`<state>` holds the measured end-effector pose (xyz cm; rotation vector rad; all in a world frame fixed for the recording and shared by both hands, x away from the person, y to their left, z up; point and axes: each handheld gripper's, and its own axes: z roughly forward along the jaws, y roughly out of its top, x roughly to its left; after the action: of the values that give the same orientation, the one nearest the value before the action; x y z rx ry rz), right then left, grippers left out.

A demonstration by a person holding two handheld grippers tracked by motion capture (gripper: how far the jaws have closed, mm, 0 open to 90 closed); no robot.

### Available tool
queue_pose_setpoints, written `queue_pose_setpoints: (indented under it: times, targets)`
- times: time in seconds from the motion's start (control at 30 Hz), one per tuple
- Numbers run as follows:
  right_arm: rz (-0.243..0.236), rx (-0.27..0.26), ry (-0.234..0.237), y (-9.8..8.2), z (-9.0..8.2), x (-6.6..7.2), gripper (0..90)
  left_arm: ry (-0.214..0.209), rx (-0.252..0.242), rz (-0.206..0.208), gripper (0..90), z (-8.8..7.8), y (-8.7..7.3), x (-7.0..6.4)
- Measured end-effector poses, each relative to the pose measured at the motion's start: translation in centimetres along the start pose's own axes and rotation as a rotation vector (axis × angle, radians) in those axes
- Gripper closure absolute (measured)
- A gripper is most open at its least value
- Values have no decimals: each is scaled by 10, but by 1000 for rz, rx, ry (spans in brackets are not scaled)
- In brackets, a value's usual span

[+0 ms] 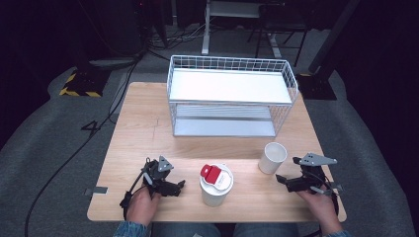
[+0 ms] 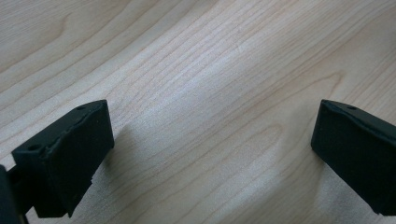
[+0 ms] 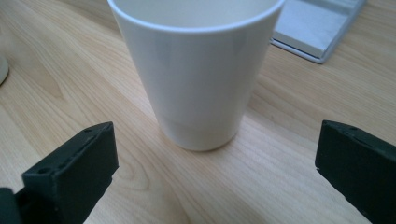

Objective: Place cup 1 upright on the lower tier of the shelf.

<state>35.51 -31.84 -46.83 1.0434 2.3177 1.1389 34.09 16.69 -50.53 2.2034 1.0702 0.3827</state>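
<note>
Since the right gripper [image 3: 217,168] has fingers spread wide w/ the white cup [image 3: 198,70] ahead, untouched, an off-centre approach could tip it; left gripper [image 2: 210,154] fingers spread, nothing between.

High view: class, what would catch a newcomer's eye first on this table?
The red-lidded cup at the near edge stands out, between the left gripper and the right gripper. Behind it, a white wire rack takes up the far half, and an open white cup stands upright just ahead of the right gripper's open jaws.
</note>
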Motion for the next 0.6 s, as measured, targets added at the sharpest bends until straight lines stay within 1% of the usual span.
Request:
queue_pose_setpoints:
  times: [0.13, 0.17, 0.23, 0.3, 0.37, 0.43, 0.53, 0.6]
  targets:
    - [-12, -26, -6, 3, 4, 1, 0, 3, 4, 5, 0, 0, 0, 0]
    - [-8, -55, -1, 5, 8, 2, 0, 3, 4, 5, 0, 0, 0, 0]
    - [-4, -72, 5, 7, 11, 2, 0, 3, 4, 5, 0, 0, 0, 0]
    - [-11, -76, 23, 9, 18, 4, 0, 1, 3, 4, 0, 0, 0, 0]
    - [-13, -75, 26, 9, 20, 5, 0, 0, 3, 1, 1, 0, 0, 0]
    - [-14, -73, 38, 11, 29, 7, 1, -3, 3, -3, 1, 0, 0, 0]
    - [-4, -68, 43, 11, 39, 7, 9, -9, 2, -10, 1, 0, 0, 0]
    - [7, -74, 48, 11, 44, 6, 37, -10, 1, -12, 1, 0, 0, 1]
